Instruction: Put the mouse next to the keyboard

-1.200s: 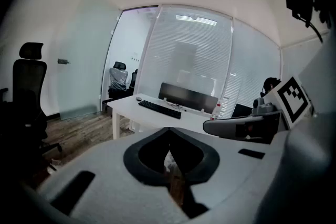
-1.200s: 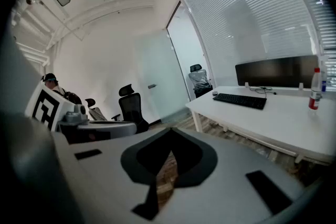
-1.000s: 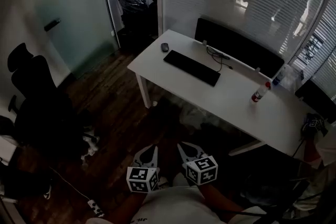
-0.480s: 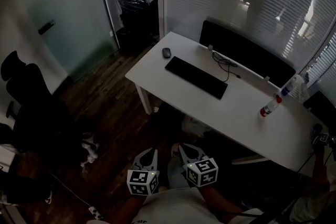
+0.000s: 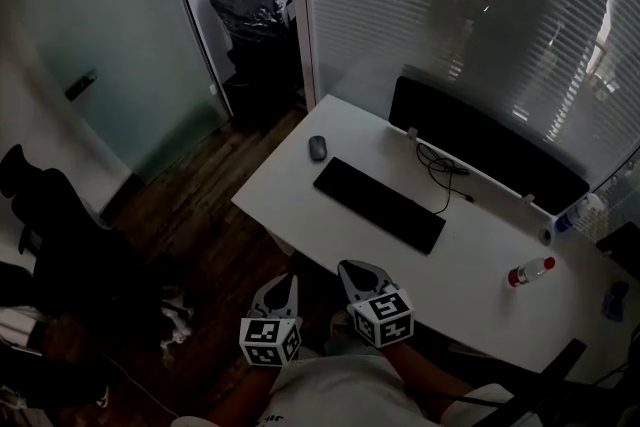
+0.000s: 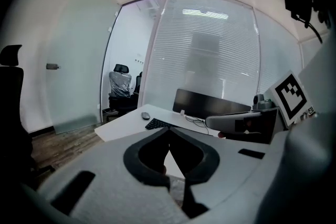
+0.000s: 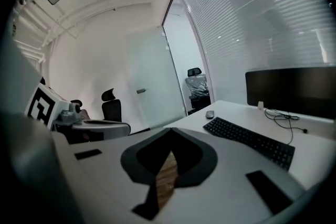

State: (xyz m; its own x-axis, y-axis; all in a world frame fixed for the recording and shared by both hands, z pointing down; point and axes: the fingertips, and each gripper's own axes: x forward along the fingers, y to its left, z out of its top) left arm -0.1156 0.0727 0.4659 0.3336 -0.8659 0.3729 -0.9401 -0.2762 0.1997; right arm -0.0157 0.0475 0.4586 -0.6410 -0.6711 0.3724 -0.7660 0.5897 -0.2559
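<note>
No words or numbers are legible; only square code markers on left tool (image 5: pixel 292 281) and right tool (image 5: pixel 346 265).

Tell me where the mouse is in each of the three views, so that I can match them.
Head view: the mouse is above centre, on the white desk, just beyond the left end of the keyboard.
Left gripper view: the mouse is small and left of centre, beside the keyboard.
Right gripper view: the mouse is right of centre, at the far end of the keyboard.
Shared landmark: the keyboard, seen in all three.
</note>
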